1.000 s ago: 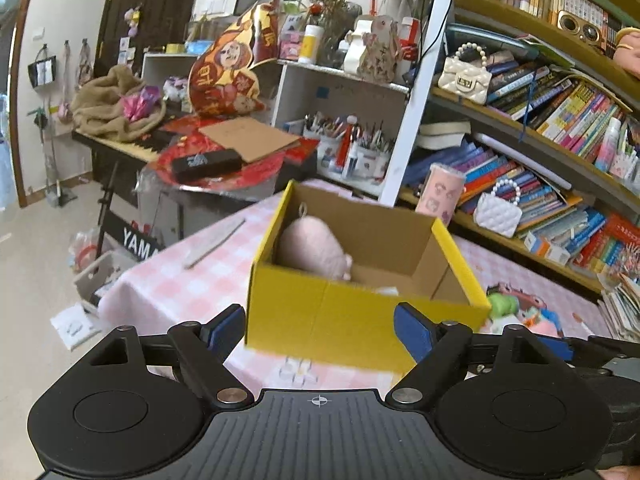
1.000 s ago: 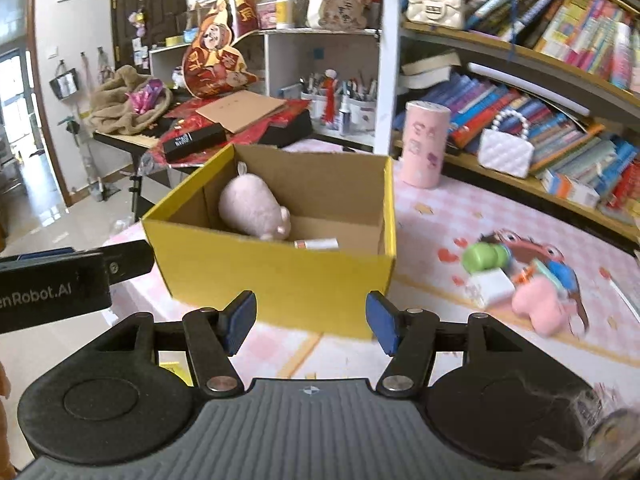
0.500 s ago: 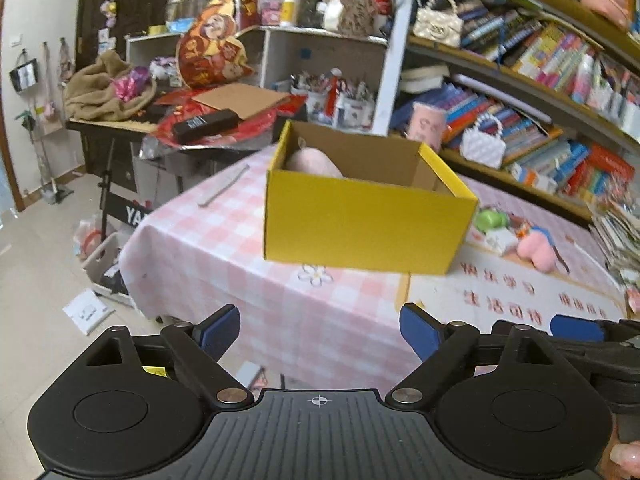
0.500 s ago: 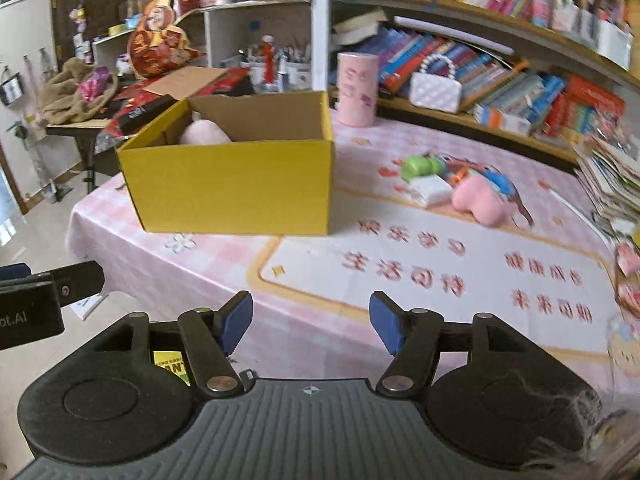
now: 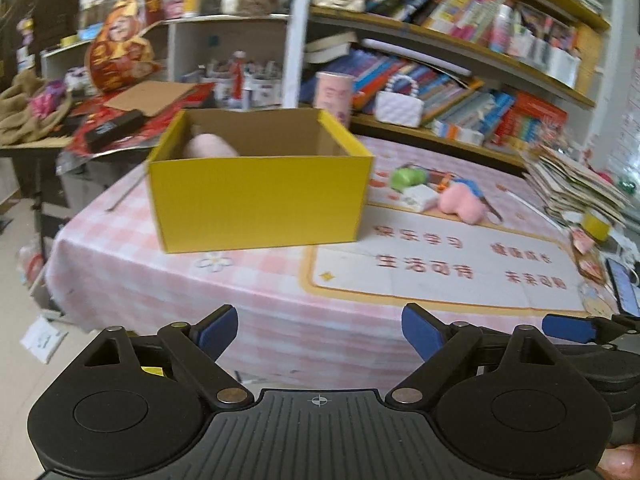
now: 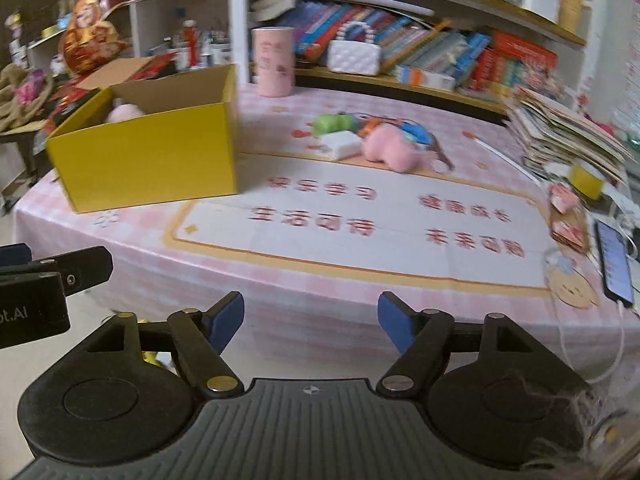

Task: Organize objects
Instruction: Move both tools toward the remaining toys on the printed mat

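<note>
A yellow cardboard box (image 5: 256, 200) stands open on the pink checked table, with a pink plush (image 5: 210, 147) inside; the box also shows in the right wrist view (image 6: 148, 156). Right of the box lies a small pile: a green toy (image 6: 334, 123), a white block (image 6: 340, 145) and a pink plush toy (image 6: 390, 148). My left gripper (image 5: 319, 330) is open and empty, held off the table's front edge. My right gripper (image 6: 311, 318) is open and empty, also in front of the table edge.
A pink cup (image 6: 275, 62) and a white handbag (image 6: 354, 56) stand by the bookshelf behind. A stack of papers (image 6: 568, 136) and a phone (image 6: 614, 264) lie at the right. A cluttered side table (image 5: 100, 120) stands at the left.
Both grippers have drawn back from the yellow box to beyond the table's front edge and swung right. Both stay open and empty.
</note>
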Action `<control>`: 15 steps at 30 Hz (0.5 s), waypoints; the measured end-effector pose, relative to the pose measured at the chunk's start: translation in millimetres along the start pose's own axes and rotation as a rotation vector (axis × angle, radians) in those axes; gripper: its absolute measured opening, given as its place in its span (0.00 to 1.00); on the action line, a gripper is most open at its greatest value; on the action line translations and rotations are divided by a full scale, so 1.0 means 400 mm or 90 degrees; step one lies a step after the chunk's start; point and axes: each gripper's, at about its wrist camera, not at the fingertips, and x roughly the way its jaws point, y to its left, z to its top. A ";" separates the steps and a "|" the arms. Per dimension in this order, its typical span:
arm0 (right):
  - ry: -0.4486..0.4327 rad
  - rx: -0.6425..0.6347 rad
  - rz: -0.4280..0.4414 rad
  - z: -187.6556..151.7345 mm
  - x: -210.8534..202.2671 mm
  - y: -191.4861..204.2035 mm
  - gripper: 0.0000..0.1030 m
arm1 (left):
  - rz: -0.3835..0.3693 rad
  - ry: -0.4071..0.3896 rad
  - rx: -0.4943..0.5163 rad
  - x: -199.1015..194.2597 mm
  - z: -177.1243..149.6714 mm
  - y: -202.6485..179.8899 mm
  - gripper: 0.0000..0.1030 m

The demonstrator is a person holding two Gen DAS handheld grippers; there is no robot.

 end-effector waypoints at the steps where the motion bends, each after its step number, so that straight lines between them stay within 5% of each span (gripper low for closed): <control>1: 0.000 0.007 -0.007 0.000 0.000 -0.014 0.71 | -0.008 0.002 0.006 0.008 0.003 -0.013 0.89; 15: 0.034 0.076 -0.063 0.013 0.061 -0.213 0.72 | -0.073 0.036 0.070 0.124 0.048 -0.199 0.89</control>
